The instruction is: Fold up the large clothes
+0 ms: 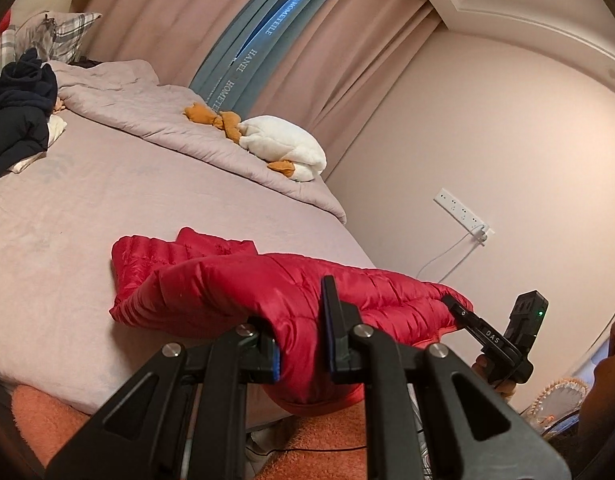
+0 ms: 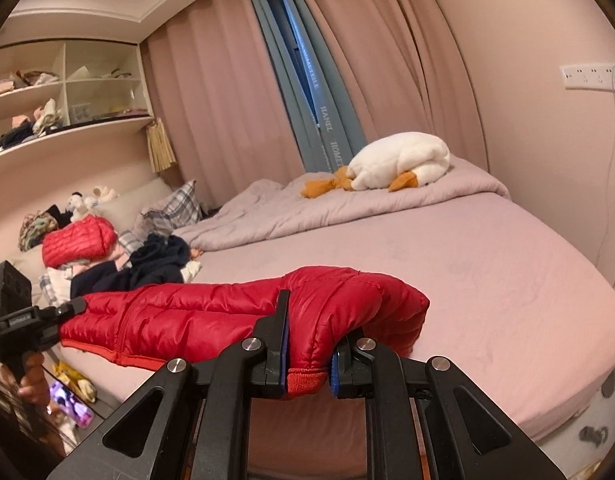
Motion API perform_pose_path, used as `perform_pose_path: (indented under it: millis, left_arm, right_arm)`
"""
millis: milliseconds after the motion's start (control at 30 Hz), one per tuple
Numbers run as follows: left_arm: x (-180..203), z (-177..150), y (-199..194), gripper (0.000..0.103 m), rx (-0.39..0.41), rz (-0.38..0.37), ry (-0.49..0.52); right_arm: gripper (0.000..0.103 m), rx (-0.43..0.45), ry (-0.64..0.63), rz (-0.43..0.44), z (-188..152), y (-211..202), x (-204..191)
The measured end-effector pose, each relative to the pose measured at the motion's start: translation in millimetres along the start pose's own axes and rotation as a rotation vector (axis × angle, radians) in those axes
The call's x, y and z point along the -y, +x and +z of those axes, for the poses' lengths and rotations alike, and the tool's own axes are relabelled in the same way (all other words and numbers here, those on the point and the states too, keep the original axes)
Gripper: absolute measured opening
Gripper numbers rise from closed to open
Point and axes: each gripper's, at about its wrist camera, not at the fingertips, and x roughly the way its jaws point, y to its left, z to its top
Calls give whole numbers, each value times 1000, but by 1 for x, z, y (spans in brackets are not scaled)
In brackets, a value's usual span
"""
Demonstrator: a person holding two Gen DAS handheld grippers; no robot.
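Here, a red quilted down jacket (image 1: 243,292) lies stretched along the near edge of a bed (image 1: 67,216) covered in a pale mauve sheet, and both grippers have hold of it at opposite ends. The left gripper (image 1: 303,344) has its 2 fingers closed in on a bunched fold of the jacket, the puffy fabric bulging up and drooping down between the blue pads. In the right wrist view the right gripper (image 2: 309,354) pinches the other end just above the ribbed red hem band, its fingers pressed into the padding on both sides. Each gripper also shows in the other's camera: the right one (image 1: 459,314) at the jacket's far end, and the left one (image 2: 73,306) likewise, though from there the fingertips are too small to read.

Between the 2 grips the jacket runs roughly flat along the mattress edge, with a sleeve or panel doubled back on top near its middle; which it is, the view probably cannot settle.

Farther up the bed sit a rumpled mauve duvet (image 2: 307,208), a white plush goose (image 2: 399,160) with orange feet, a heap of dark clothes (image 2: 147,268), and a second red jacket (image 2: 81,240) near a plaid pillow (image 2: 175,208). Pink curtains (image 2: 227,80) hang behind.
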Motion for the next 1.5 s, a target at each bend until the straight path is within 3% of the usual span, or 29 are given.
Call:
perform_pose_path:
  millis: [667, 1033, 1500]
  left_arm:
    - [-30, 35, 66, 16, -85, 134, -29]
    - [-67, 57, 116, 17, -158, 216, -86]
    - [-104, 60, 171, 17, -241, 310, -112]
  right_arm:
    - [16, -97, 28, -64, 22, 70, 6]
    - [16, -224, 32, -103, 35, 124, 12]
    - [16, -344, 40, -160, 30, 175, 22]
